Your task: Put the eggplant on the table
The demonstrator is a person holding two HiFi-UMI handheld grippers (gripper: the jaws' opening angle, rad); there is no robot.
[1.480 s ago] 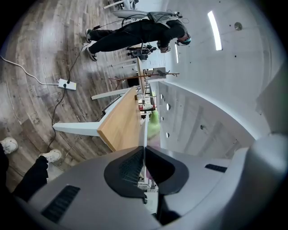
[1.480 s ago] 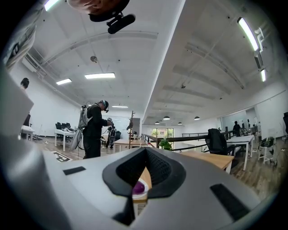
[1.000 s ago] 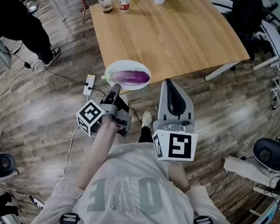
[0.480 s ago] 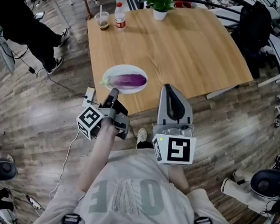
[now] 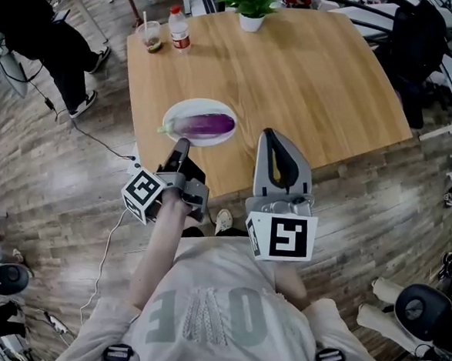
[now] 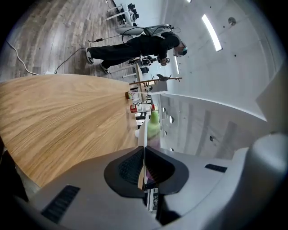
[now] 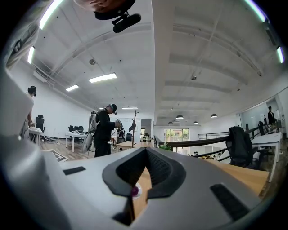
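One glossy purple eggplant (image 5: 204, 123) is carried on one round white plate (image 5: 174, 111), just ahead of the left gripper (image 5: 184, 144), whose jaws are clamped on its rim. The right gripper (image 5: 269, 134), held alongside, is seen with jaws together, empty.

Left tool (image 5: 184, 144): dark jaws, grey body, black-and-white left marker cube (image 5: 143, 195). Right tool (image 5: 269, 133): pale grey tapered shells, black ribbed pads (image 7: 159, 170), right marker cube (image 5: 281, 237). Wearer: light beige top (image 5: 201, 321) with large knit lettering, black strap buckles (image 5: 116, 353) at shoulders, white shoe (image 5: 223, 221).

Purple eggplant (image 5: 205, 124), lying on white plate (image 5: 186, 104), over table (image 5: 296, 65) edge
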